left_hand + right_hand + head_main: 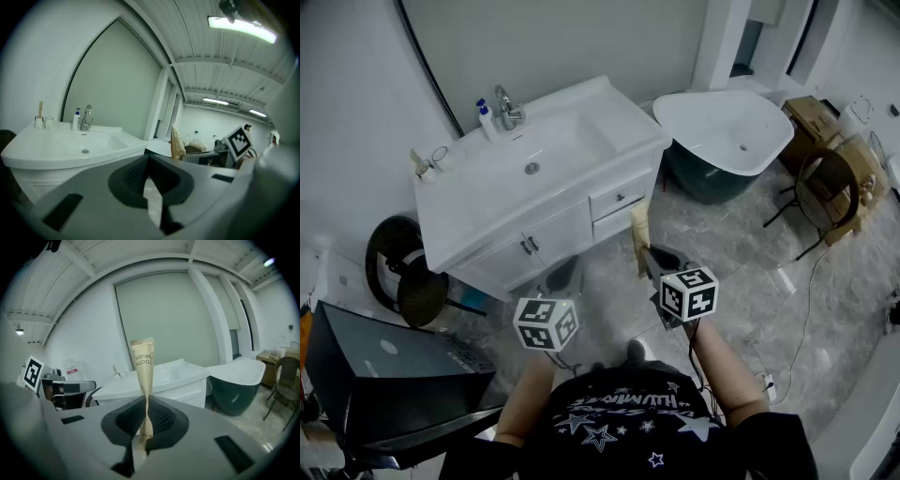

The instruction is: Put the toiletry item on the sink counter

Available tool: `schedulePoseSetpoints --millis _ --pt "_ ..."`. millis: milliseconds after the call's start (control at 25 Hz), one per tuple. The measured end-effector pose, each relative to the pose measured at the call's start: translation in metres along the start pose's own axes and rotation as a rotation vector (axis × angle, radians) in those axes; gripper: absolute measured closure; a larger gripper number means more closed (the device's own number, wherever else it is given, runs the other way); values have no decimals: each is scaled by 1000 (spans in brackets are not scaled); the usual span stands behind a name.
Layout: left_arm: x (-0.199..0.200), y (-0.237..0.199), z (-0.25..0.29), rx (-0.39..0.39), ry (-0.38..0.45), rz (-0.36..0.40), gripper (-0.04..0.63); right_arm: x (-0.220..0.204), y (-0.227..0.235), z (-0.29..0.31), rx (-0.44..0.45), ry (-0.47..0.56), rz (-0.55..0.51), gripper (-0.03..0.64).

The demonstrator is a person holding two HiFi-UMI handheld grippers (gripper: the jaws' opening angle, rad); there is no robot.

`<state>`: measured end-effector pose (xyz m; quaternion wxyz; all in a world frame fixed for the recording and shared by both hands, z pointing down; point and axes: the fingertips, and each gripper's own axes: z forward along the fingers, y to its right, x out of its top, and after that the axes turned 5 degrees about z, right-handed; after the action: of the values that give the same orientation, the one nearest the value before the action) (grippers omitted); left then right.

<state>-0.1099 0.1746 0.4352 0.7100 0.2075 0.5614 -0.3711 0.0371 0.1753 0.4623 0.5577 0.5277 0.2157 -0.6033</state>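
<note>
A flat beige toothbrush packet [144,376] stands upright in my right gripper [146,401], whose jaws are shut on its lower part. In the head view the packet [639,234] sticks up from that gripper [654,261], in front of the vanity's drawers and below the counter's level. The white sink counter [459,202] with its basin lies ahead and to the left. My left gripper [562,277] hangs beside the right one, its jaws shut with nothing between them [149,161]. In the left gripper view the packet [176,143] shows at the right.
On the counter's back edge stand a chrome faucet [508,108], a white pump bottle [486,117] and small cups [441,157]. A white bathtub [722,131] sits to the right, a round-backed chair [830,192] beyond it. A black case [375,375] stands at my left.
</note>
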Motion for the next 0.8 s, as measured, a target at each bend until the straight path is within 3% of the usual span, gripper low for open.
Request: schedulePoseSetpoints --millis 600,800 --pt "3 13 23 45 5 2 577 8 28 2 30 9 18 592" --pt "6 21 36 58 12 5 577 16 32 5 98 17 -24 592"
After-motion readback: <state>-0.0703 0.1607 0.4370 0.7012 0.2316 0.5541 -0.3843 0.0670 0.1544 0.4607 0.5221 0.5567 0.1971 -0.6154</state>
